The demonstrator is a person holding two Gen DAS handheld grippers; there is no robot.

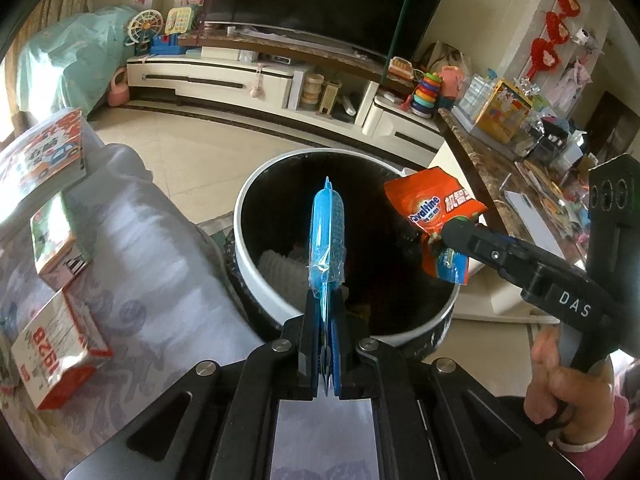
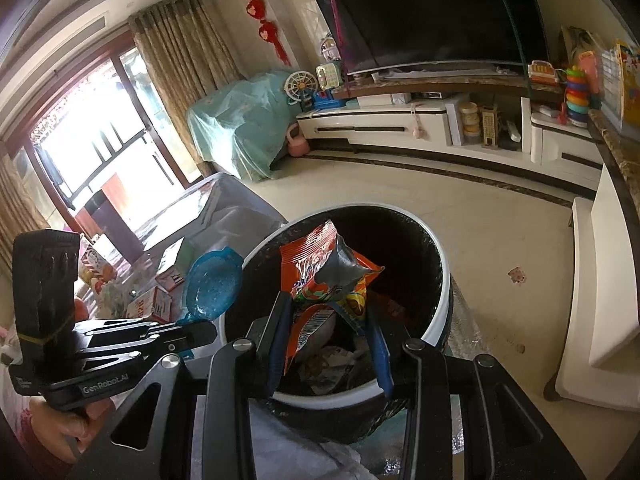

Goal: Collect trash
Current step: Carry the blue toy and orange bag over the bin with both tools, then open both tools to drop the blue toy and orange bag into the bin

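Note:
A round trash bin (image 1: pixel 256 268) with a white rim and black liner stands on the floor; it also shows in the right wrist view (image 2: pixel 440 296), with trash inside. My left gripper (image 1: pixel 325 300) is shut on a flat blue plastic wrapper (image 1: pixel 326 232) and holds it upright over the bin's near rim; the wrapper also shows in the right wrist view (image 2: pixel 214 286). My right gripper (image 2: pixel 326 316) is shut on an orange Ovaltine snack bag (image 2: pixel 324 272) over the bin's opening; the bag also shows in the left wrist view (image 1: pixel 430 210).
A table with a pale cloth (image 1: pixel 132 248) beside the bin carries small cartons (image 1: pixel 60 356). A low TV cabinet (image 1: pixel 256 80) and TV line the far wall. A marble-topped counter (image 1: pixel 492 160) with clutter stands to the right. Tiled floor (image 2: pixel 500 236) lies beyond the bin.

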